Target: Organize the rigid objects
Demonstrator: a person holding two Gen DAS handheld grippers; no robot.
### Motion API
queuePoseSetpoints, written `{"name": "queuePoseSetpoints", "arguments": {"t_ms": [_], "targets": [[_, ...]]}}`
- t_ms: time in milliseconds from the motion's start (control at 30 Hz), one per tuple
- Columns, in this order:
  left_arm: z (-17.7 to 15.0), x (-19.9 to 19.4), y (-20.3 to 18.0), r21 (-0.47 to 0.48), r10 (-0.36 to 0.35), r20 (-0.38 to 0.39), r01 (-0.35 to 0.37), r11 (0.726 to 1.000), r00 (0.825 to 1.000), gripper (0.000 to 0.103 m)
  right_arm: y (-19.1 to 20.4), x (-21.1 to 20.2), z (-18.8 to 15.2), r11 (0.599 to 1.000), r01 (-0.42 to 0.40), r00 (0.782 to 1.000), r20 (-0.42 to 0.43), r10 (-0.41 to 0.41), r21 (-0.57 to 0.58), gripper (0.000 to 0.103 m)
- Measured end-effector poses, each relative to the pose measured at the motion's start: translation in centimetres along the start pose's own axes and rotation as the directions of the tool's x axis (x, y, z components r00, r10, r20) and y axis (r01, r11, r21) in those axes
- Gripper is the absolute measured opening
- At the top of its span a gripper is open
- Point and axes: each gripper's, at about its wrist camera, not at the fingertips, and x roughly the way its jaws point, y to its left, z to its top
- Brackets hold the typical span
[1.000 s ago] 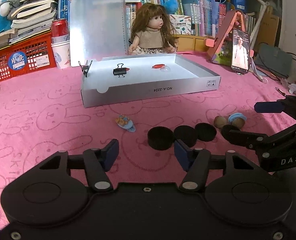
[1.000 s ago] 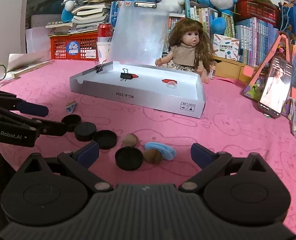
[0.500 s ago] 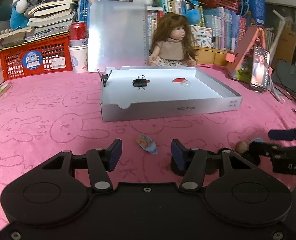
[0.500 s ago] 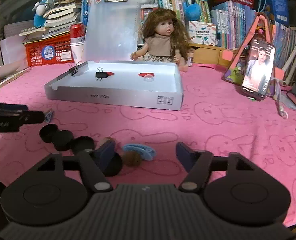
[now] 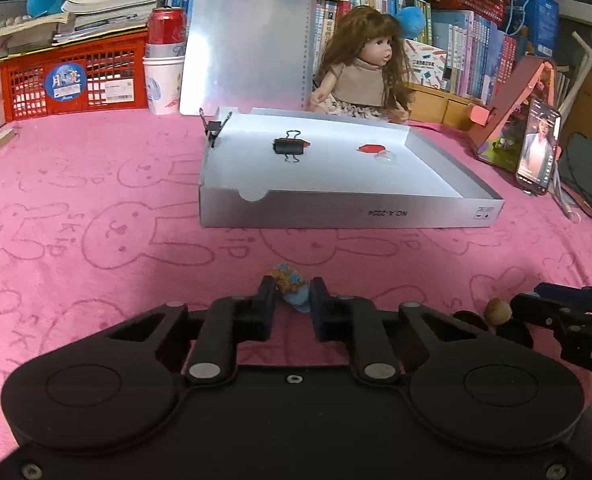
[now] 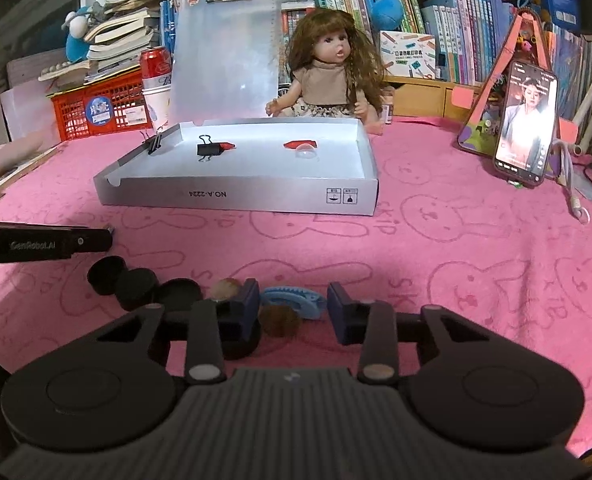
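The left gripper (image 5: 291,295) jaws pinch a small blue clip (image 5: 293,291). The right gripper (image 6: 293,307) jaws are closing, with a brown nut (image 6: 280,319) and a blue hair clip (image 6: 296,300) between them on the tabletop (image 6: 456,264).

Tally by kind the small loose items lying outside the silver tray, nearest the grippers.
Black round caps: 4
Brown balls: 2
Blue hair clip: 1
Small decorated clip: 1
Total: 8
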Motion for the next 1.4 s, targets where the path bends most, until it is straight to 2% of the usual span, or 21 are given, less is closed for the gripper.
{"name": "queuePoseSetpoints", "arguments": {"t_ms": [133, 467, 567, 900, 1033, 1200, 1267, 1400], "targets": [[-0.1, -0.4, 0.0, 0.036, 0.026, -0.002, -0.026, 0.999, 1.000, 0.019, 0.0, 0.0, 0.0, 1.000, 0.007, 1.000, 0.003, -0.006, -0.013, 0.043], [0.1, -1.6, 1.6, 0.036, 0.066, -0.001, -0.066, 0.997, 0.998, 0.021, -0.1, 0.1, 0.3, 1.000, 0.004, 1.000, 0.012, -0.004, 0.001, 0.043], [0.0, -1.9, 1.9, 0.040, 0.071, -0.006, -0.070, 0.997, 0.997, 0.024, -0.1, 0.1, 0.4, 1.000, 0.004, 1.000, 0.014, -0.004, -0.002, 0.043], [-0.2, -2.1, 3.0, 0.037, 0.140, -0.016, -0.139, 0.990, 0.990, 0.026, -0.1, 0.3, 0.4, 1.000, 0.008, 1.000, 0.014, -0.008, 0.001, 0.043], [-0.4, -2.4, 3.2, 0.003, 0.119, -0.020, -0.119, 0.993, 0.993, 0.030, -0.1, 0.3, 0.4, 1.000, 0.010, 1.000, 0.015, -0.010, 0.004, 0.043], [-0.7, -2.7, 1.6, 0.000, 0.080, 0.022, -0.080, 0.997, 0.997, 0.038, -0.1, 0.2, 0.4, 1.000, 0.010, 1.000, 0.020, -0.010, 0.009, 0.043], [-0.6, -2.5, 1.0, -0.002, 0.083, 0.031, -0.083, 0.997, 0.996, 0.044, 0.0, 0.1, 0.4, 1.000, 0.010, 1.000, 0.023, -0.010, 0.006, 0.043], [-0.7, -1.8, 0.2, -0.035, 0.107, 0.032, -0.105, 0.994, 0.994, 0.044, 0.0, 0.1, 0.4, 1.000, 0.012, 1.000, 0.026, -0.012, 0.007, 0.043]]}}
